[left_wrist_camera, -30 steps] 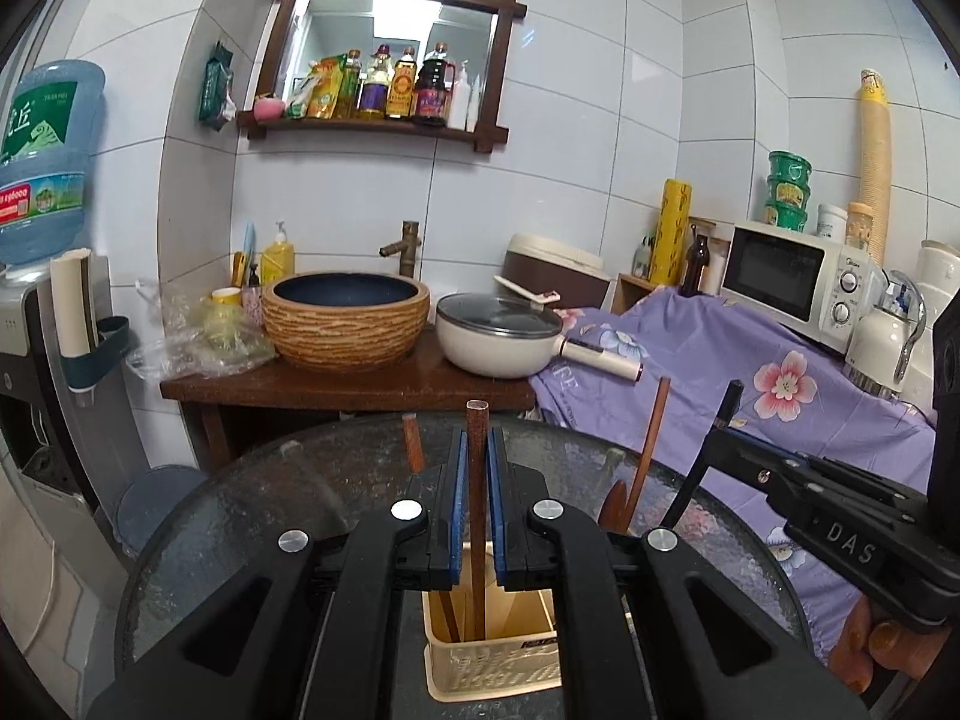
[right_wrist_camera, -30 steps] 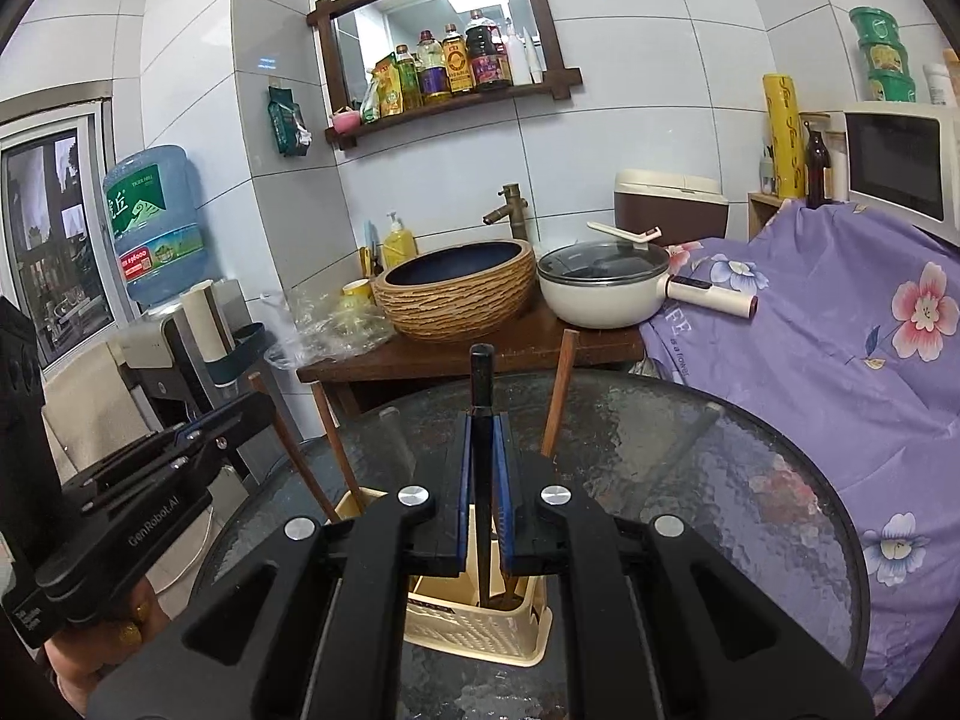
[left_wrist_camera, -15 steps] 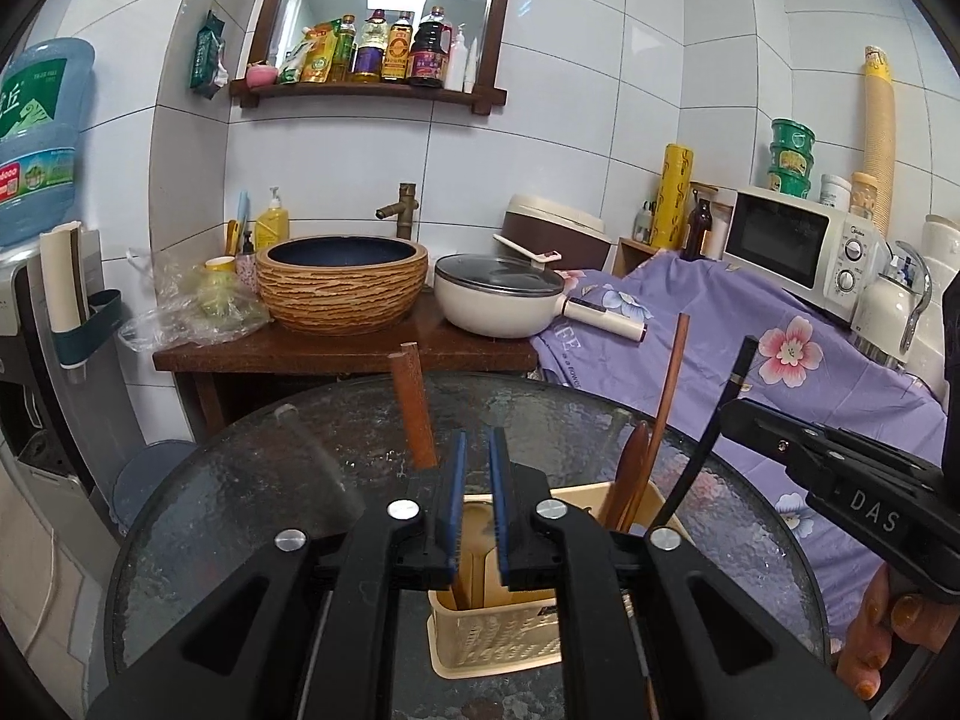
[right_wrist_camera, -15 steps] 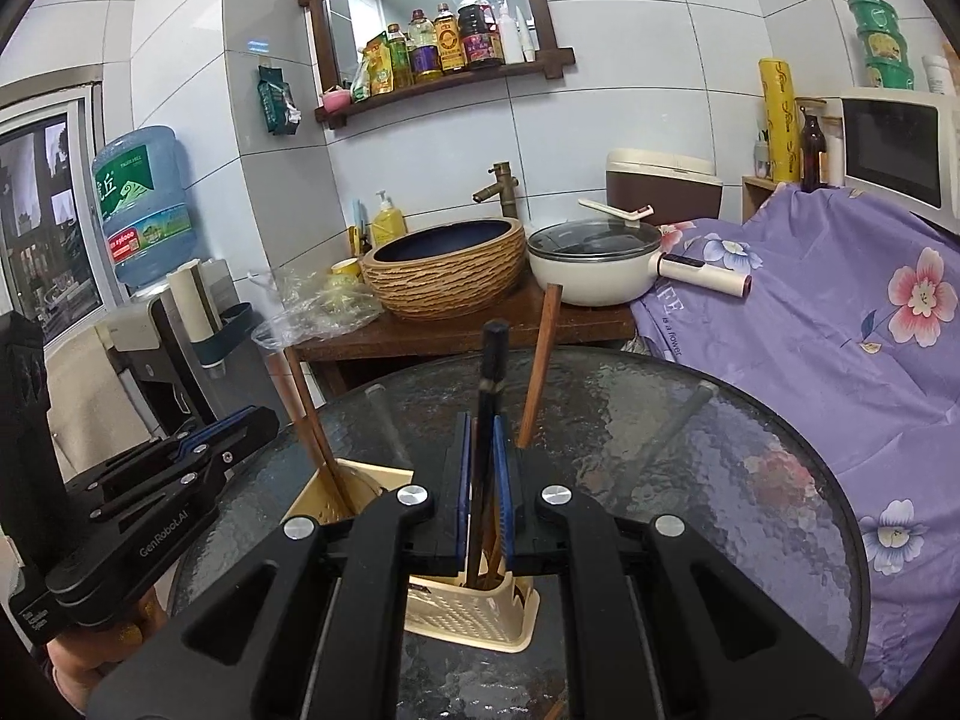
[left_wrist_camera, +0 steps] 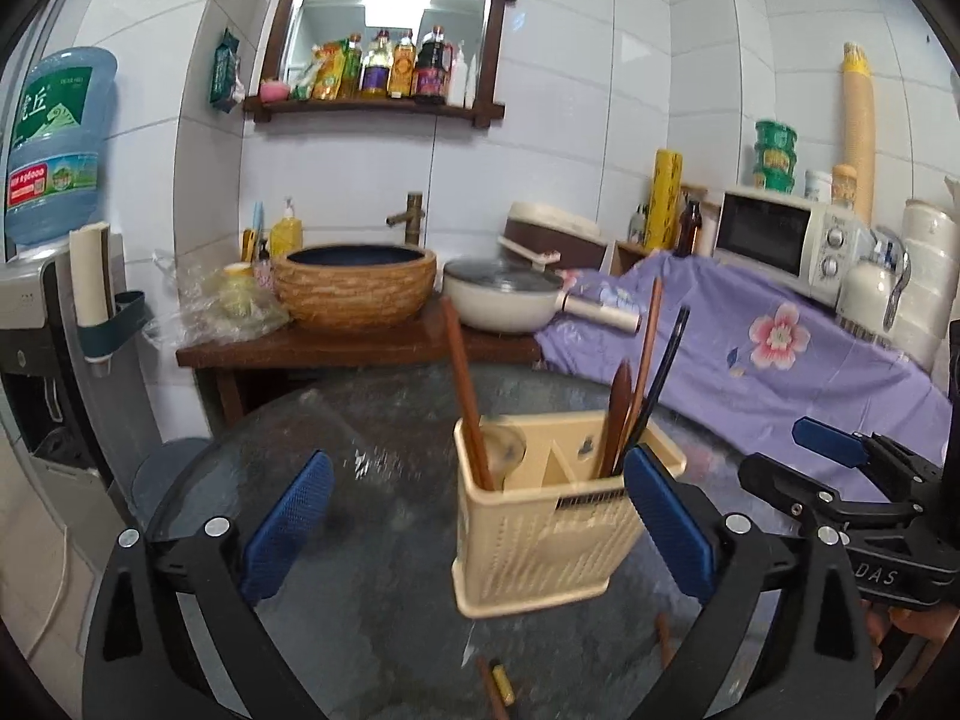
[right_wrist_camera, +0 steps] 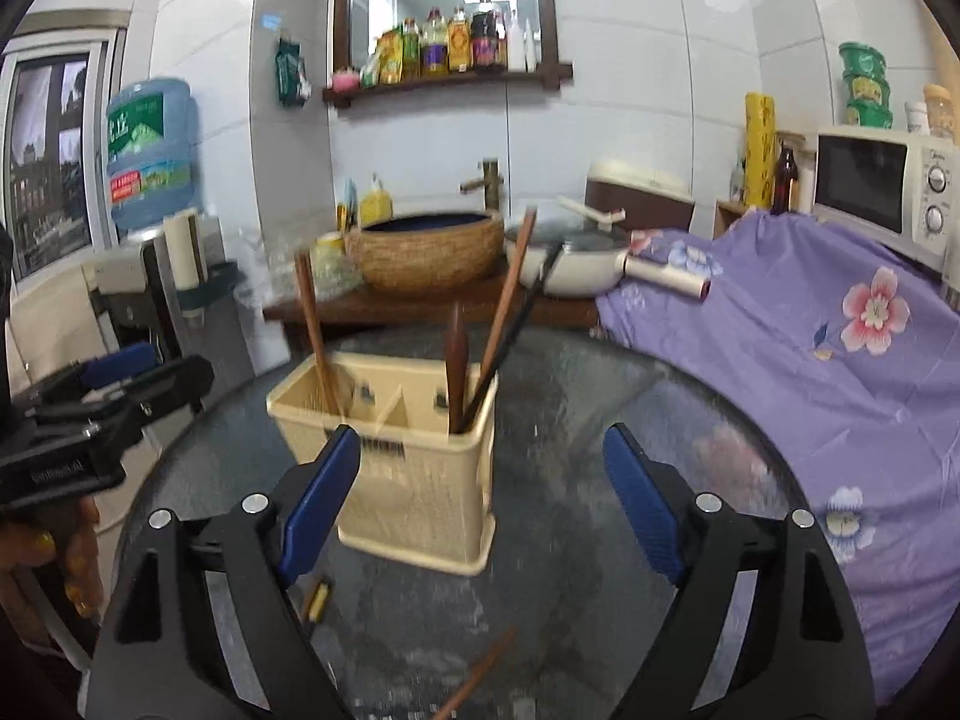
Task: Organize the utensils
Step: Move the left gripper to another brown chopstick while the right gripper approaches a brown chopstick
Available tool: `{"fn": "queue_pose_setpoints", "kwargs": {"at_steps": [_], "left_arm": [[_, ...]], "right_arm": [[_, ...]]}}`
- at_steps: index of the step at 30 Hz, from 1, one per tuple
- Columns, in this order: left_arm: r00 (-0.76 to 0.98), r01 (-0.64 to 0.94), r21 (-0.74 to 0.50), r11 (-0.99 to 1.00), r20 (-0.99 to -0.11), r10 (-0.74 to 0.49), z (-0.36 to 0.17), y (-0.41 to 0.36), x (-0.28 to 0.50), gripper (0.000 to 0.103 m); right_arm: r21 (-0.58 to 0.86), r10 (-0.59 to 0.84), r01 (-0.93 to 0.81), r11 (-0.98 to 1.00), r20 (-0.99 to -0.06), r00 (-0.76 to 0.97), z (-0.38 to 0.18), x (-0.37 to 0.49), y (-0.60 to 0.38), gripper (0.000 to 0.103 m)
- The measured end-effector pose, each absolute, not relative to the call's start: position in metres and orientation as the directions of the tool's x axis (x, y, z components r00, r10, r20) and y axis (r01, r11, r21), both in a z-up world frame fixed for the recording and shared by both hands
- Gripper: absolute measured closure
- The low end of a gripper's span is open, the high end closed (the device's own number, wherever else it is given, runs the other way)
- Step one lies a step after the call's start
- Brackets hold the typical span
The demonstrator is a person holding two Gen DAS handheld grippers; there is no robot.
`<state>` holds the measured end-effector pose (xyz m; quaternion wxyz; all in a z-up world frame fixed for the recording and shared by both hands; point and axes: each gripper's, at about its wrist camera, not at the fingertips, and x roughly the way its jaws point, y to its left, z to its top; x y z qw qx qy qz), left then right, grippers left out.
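Both grippers empty, jaws wide apart: left gripper (left_wrist_camera: 474, 516) and right gripper (right_wrist_camera: 480, 495) both hover low over the glass tabletop (right_wrist_camera: 630, 420), near side of the beige utensil caddy (left_wrist_camera: 540, 534); caddy stands between them, slightly right of centre for the left, slightly left of centre for the right.

Caddy has two compartments; one brown stick (left_wrist_camera: 465, 396) leans alone in its left compartment; right compartment holds a dark wooden handle (right_wrist_camera: 455, 360), a long brown stick (right_wrist_camera: 509, 294) and a black one (right_wrist_camera: 510, 342), all tilted up and away.

Likely next pick is loose pieces lying flat on the glass below and nearer than the jaws: a brown stick (right_wrist_camera: 480, 681), long axis diagonal, sits nearer the right gripper; a short gold-tipped piece (left_wrist_camera: 501, 684) lies under the left.

Hard to read: motion blur on both views; loose pieces cut off by the frame edge and gripper bodies, so their full length and type unclear; caddy bottom hidden.
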<state>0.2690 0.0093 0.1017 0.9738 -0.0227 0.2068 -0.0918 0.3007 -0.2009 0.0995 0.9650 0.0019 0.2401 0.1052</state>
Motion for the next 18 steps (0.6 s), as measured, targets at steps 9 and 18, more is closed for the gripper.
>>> {"fn": "queue_pose_setpoints", "kwargs": {"at_steps": [9,18], "left_arm": [[0.792,0.137,-0.031,0.99,-0.597,-0.128,0.031,0.021,0.264,0.007],[0.707,0.162,-0.039,0.986,-0.693,-0.143,-0.011,0.02,0.261,0.025]], "right_arm": [[0.133,0.225,-0.183,0.974,-0.649,0.727,0.02,0.284,-0.207,0.02],[0.067,0.154,-0.154,0.986,-0.73,0.666,-0.017,0.272,-0.196,0.02]]}}
